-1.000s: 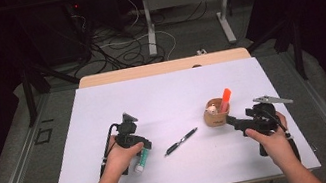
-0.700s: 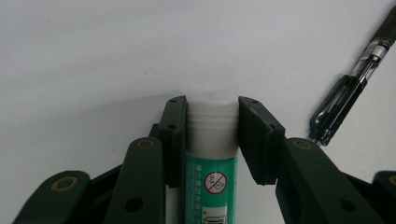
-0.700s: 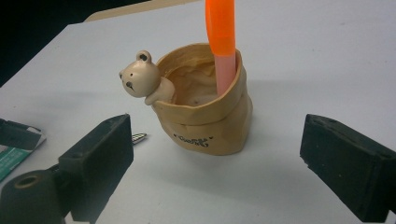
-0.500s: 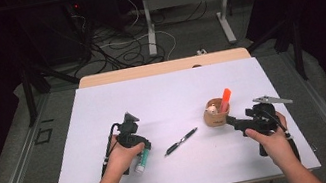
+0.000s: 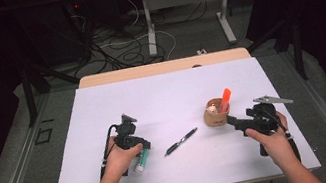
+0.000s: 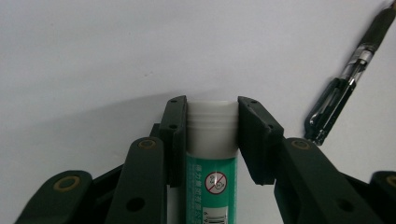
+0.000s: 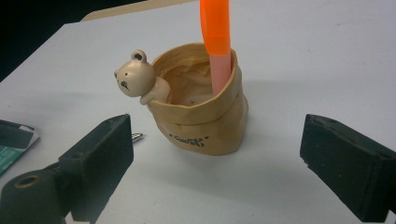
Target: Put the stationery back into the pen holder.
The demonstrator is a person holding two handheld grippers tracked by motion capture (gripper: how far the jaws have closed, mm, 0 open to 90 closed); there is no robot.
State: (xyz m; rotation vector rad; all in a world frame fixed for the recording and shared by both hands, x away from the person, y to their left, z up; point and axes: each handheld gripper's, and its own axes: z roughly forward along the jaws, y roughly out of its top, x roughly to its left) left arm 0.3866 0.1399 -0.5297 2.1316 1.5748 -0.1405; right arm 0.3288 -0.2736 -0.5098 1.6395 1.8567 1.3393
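- The left tool (image 6: 211,140) is clamped on a green-and-white glue stick (image 6: 211,154), which lies on the white worktop (image 5: 162,96) at about 7 o'clock
- The right tool (image 7: 215,163) has its jaws wide apart, aimed at the tan bear cup (image 7: 205,116) at 4 o'clock; an orange marker (image 7: 215,42) stands in it
- A black pen (image 5: 181,141) lies between both tools
- The step in hand looks like gathering stationery into the cup: next, lift the stick and carry it towards 3 o'clock, cap up, clear of the marker
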